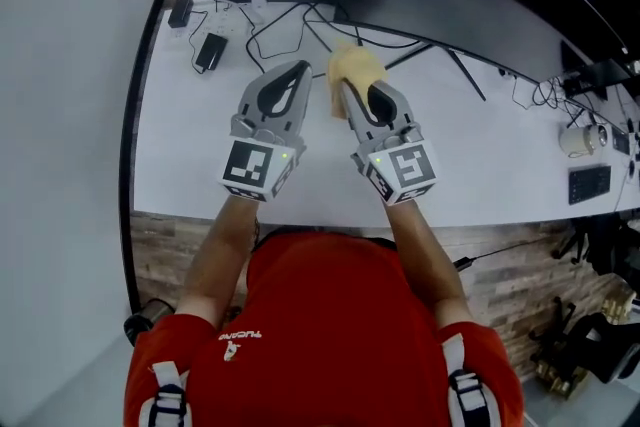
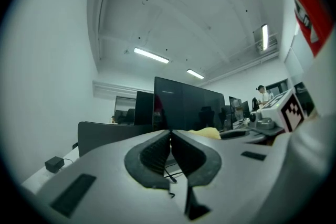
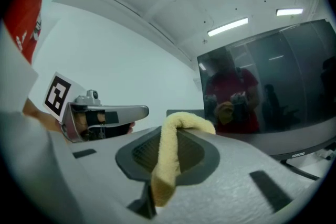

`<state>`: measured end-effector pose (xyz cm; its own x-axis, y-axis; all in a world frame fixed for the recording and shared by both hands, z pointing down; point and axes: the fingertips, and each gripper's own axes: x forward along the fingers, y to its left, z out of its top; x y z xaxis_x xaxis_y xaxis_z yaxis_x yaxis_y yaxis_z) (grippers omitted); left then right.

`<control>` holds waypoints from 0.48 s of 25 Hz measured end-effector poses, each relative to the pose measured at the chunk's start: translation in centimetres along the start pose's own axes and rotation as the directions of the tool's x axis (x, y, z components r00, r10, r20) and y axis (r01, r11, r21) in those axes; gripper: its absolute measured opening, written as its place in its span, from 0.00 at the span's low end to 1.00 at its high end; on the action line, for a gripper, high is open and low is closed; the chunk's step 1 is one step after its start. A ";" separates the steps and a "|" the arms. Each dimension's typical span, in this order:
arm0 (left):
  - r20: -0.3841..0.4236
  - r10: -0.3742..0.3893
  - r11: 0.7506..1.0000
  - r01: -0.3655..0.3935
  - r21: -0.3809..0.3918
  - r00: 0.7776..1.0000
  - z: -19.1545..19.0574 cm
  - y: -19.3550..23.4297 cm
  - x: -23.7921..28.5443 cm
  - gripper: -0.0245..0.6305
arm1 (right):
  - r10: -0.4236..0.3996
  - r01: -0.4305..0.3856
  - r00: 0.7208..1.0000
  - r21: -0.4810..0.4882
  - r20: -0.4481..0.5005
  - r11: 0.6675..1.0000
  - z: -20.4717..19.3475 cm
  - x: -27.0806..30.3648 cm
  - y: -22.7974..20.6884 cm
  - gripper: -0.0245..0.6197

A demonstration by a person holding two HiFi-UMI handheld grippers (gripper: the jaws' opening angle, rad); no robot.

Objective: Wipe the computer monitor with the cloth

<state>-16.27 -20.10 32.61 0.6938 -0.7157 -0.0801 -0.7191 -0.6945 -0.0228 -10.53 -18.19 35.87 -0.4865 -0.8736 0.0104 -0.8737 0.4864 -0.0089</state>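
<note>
Left gripper (image 1: 297,68): held above the white desk (image 1: 190,170), to the left of the right gripper and near it. In the left gripper view, the left gripper (image 2: 170,138) has its ribbed pads pressed together, with nothing between them.

Right gripper (image 1: 346,91): held beside the left one, pointing forward toward the back of the desk. In the right gripper view, the right gripper (image 3: 167,157) has its jaws closed on the cloth (image 3: 169,160).

Cloth (image 1: 356,68): yellow and soft. It is pinched as a folded strip between the right jaws. Its free end loops up and over the top of the jaw tips. It is also visible from the left gripper view as a yellow lump (image 2: 208,132) beyond the closed jaws.

Monitor (image 3: 273,81): dark screen, upright, directly ahead of the right gripper and apart from the cloth. The glass reflects a person in a red shirt holding both grippers. In the left gripper view the monitor (image 2: 189,105) stands behind the jaws.

Desk surface: black cables (image 1: 290,27) and a black power adapter (image 1: 210,51) lie ahead of the left gripper.
</note>
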 end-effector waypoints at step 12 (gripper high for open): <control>-0.031 0.046 0.998 -0.047 -0.029 0.998 -3.5 7.2 4.8 0.05 | -0.007 0.015 0.995 0.074 -0.101 0.997 -5.7 10.5 -2.8 0.13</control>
<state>-18.00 -28.78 35.59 0.6609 -0.7488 -0.0496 -0.7494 -0.6621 0.0095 -13.26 -28.65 41.72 -0.4777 -0.8713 0.1119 -0.8783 0.4709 -0.0830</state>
